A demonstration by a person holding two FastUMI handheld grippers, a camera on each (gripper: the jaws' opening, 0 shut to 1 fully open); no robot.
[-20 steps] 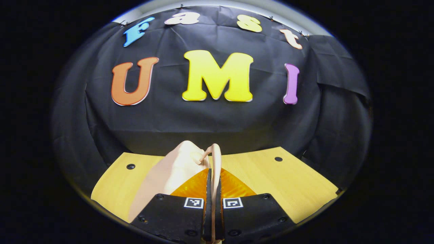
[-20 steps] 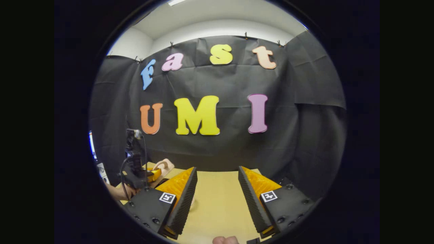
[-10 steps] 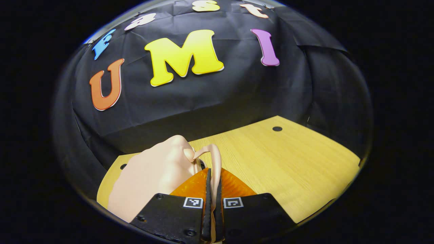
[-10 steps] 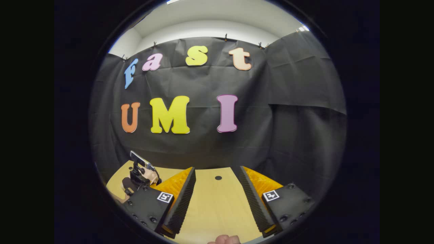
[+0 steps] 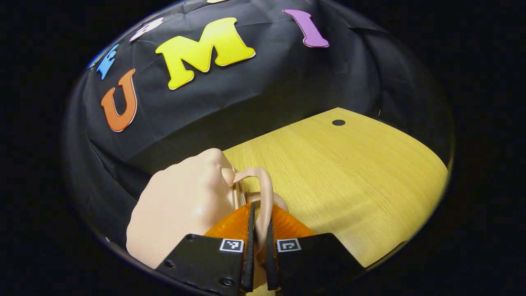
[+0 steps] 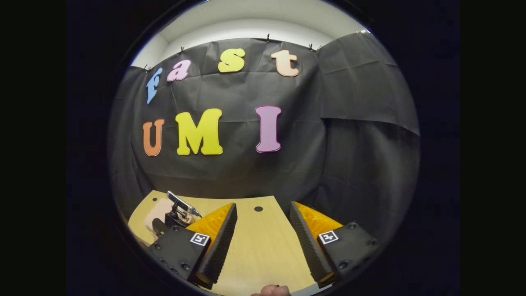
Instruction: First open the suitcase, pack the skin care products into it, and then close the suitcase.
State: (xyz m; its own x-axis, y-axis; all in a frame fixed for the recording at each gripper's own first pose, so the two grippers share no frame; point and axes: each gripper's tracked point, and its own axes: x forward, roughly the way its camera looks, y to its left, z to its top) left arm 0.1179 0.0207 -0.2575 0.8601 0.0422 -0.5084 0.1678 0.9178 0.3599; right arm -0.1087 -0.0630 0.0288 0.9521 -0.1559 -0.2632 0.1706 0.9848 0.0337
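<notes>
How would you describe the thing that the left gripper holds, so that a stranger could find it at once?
Start at the yellow wooden table before the black cloth wall. At its near left edge lies a small peach-pink plastic suitcase. The thing is its thin curved handle, clamped by the left gripper: a slender loop, unlike the rounded shell beside it.

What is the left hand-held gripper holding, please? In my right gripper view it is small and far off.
Observer: In the left gripper view, the left hand-held gripper is shut on the handle, a thin pale loop pinched between both fingers.
Operator: Thank you. Where does the suitcase sit relative to those fingers?
Observer: The suitcase bulges up on the left of the fingers, and the loop's far end joins it there.
</notes>
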